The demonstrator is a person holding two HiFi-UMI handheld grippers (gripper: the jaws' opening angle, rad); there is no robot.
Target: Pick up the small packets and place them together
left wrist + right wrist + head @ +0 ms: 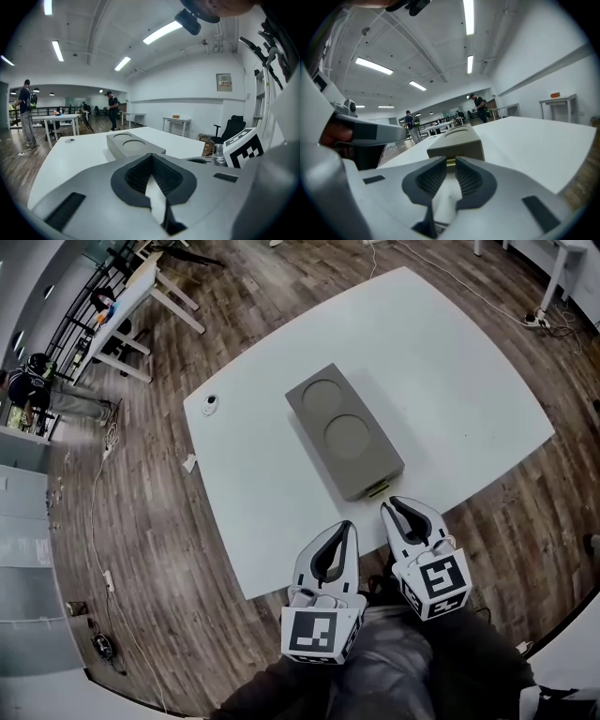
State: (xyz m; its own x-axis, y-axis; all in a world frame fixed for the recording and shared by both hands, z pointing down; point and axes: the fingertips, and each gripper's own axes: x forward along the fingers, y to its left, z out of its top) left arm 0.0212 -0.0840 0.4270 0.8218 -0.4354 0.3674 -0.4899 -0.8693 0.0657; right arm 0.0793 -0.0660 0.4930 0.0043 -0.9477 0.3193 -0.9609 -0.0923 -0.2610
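Job not begun, nothing gathered | packets: I see only a yellowish strip (377, 488) at the grey box's (342, 427) near end on the white table (469, 381) | my left gripper (345, 527) closed, empty | right gripper (390, 508) barely parted, empty

white table (469, 381); grey block (343, 430) with two round recesses near centre; small round white object (210, 401) at corner.

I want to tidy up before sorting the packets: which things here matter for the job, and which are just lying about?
Job: grey box; yellowish strip at its near end, possibly packets.
Lying about: small round white object on the table; paper scrap on the floor.
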